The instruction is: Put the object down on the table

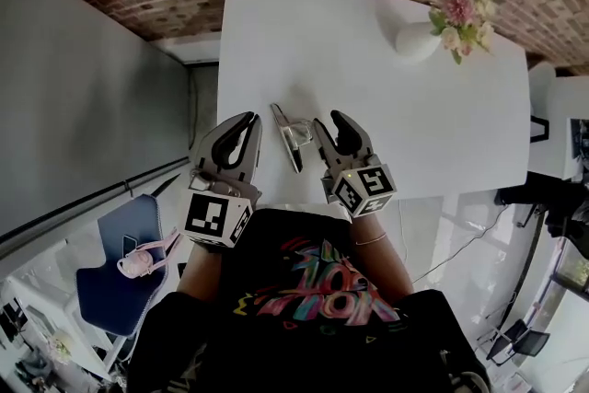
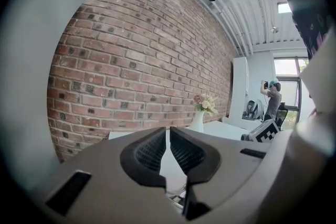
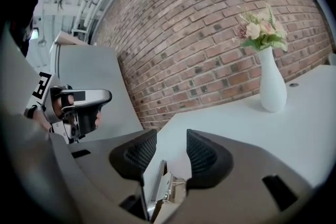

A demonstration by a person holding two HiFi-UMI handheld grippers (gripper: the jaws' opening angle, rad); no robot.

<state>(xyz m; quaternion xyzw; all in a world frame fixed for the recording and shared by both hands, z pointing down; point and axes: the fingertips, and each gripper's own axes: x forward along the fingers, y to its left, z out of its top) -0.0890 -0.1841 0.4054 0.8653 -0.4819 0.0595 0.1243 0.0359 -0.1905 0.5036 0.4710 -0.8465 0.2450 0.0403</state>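
object: metal clip (image 1: 288, 138), thin plate with a small sprung part, shiny
object location: on the near part of the white counter (image 1: 368, 87), between the two grippers; looks set down, but contact with the counter is not clearly shown
left gripper (image 1: 247, 120): fingers (image 2: 149, 155) almost together, only a narrow slit between the pads, nothing in it; just beside the clip on its left
right gripper (image 1: 329, 118): fingers (image 3: 205, 157) clearly apart, nothing between the pads; the clip (image 3: 157, 191) shows low in the gap, close to the left-hand finger, touching or not unclear
task stage (judgement): release looks done or nearly done; what's left is backing off clean
other stuff: white vase with flowers (image 1: 416, 40) at the far right of the counter, well apart; brick wall behind
risk 1: right gripper pulls back while the clip is against its finger, so the clip snags and gets dragged or flipped
risk 2: the clip sits near the counter's near edge, so a drag toward the person could push it off
risk 3: left gripper is just beside the clip, so a sideways swing would knock it
risk 4: the plate looks tilted on its edge, so it may tip over by itself once nothing props it up
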